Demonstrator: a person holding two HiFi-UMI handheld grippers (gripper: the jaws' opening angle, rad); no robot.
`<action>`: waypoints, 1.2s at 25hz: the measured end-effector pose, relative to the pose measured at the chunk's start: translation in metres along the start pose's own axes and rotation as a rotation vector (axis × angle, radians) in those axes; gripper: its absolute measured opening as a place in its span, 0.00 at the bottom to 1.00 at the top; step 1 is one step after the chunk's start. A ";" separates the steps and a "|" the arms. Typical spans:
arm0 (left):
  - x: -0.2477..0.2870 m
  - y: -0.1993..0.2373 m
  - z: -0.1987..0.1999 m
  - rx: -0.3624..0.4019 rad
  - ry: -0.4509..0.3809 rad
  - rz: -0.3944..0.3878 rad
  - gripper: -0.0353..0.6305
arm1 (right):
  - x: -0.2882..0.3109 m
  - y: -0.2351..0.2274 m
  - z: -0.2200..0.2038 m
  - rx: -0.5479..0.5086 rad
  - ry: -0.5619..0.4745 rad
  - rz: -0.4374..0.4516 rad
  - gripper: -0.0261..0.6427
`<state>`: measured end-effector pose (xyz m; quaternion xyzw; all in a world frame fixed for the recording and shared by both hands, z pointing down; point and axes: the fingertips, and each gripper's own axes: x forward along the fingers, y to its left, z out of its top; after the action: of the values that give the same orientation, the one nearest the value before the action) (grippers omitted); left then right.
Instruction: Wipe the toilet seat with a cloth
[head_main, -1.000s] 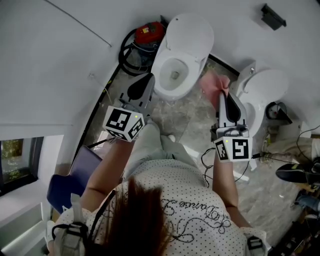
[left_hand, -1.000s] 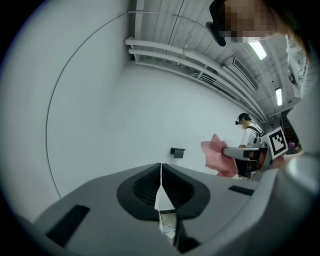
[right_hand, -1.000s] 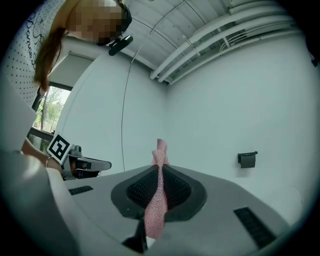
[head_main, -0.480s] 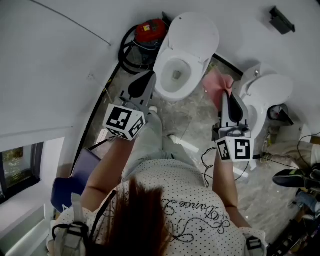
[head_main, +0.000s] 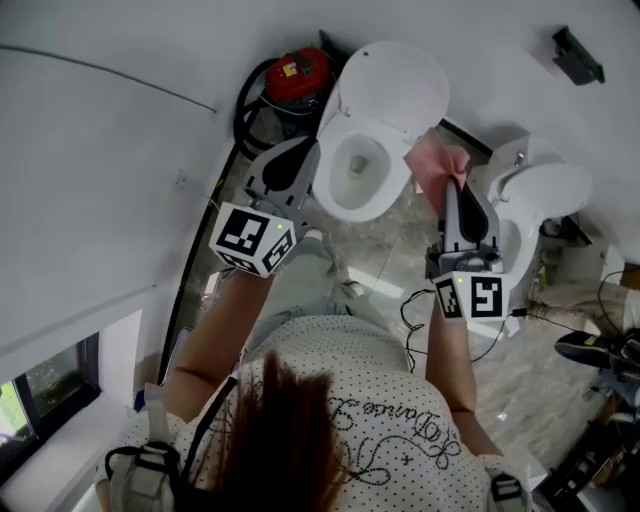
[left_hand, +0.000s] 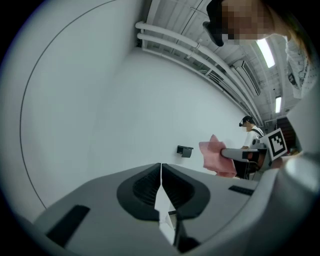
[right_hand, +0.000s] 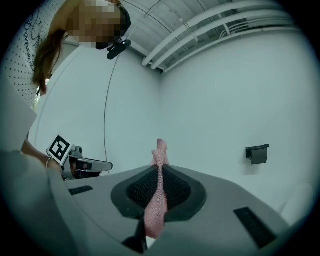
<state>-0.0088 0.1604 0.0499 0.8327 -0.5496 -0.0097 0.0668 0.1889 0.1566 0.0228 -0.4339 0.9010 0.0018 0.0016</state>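
Closest to me are both arms coming out of a dotted shirt (head_main: 350, 400). The left gripper (head_main: 303, 150) has its jaws pressed together with nothing between them; its own view shows just a thin seam at the tips (left_hand: 161, 172). The right gripper (head_main: 450, 188) is pinching the pink cloth (head_main: 437, 163), and in its own view the cloth (right_hand: 158, 192) runs up through the jaws and pokes out the top.

Below them is a grey marbled floor (head_main: 385, 245) with a black cable (head_main: 412, 318) trailing over it. The cloth hangs right at the right edge of the toilet seat (head_main: 335, 197); I can't tell if it's touching. The lid (head_main: 395, 85) is up. A second toilet (head_main: 540, 195) sits just to the right, and a red machine (head_main: 297, 68) with a black hose is tucked to the left against the wall.

Beyond that it's plain white walls (head_main: 120, 150), with a black paper holder (head_main: 577, 42) mounted on one.
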 end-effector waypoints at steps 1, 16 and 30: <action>0.006 0.010 0.001 -0.001 0.002 -0.011 0.05 | 0.009 0.001 0.000 0.000 -0.001 -0.013 0.09; 0.056 0.088 -0.006 -0.041 0.050 -0.122 0.05 | 0.077 0.001 -0.003 0.038 0.031 -0.161 0.09; 0.089 0.092 -0.011 -0.044 0.060 -0.085 0.05 | 0.109 -0.037 -0.014 0.053 0.033 -0.106 0.09</action>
<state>-0.0563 0.0442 0.0776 0.8536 -0.5110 0.0001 0.1012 0.1496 0.0482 0.0358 -0.4809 0.8763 -0.0293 -0.0020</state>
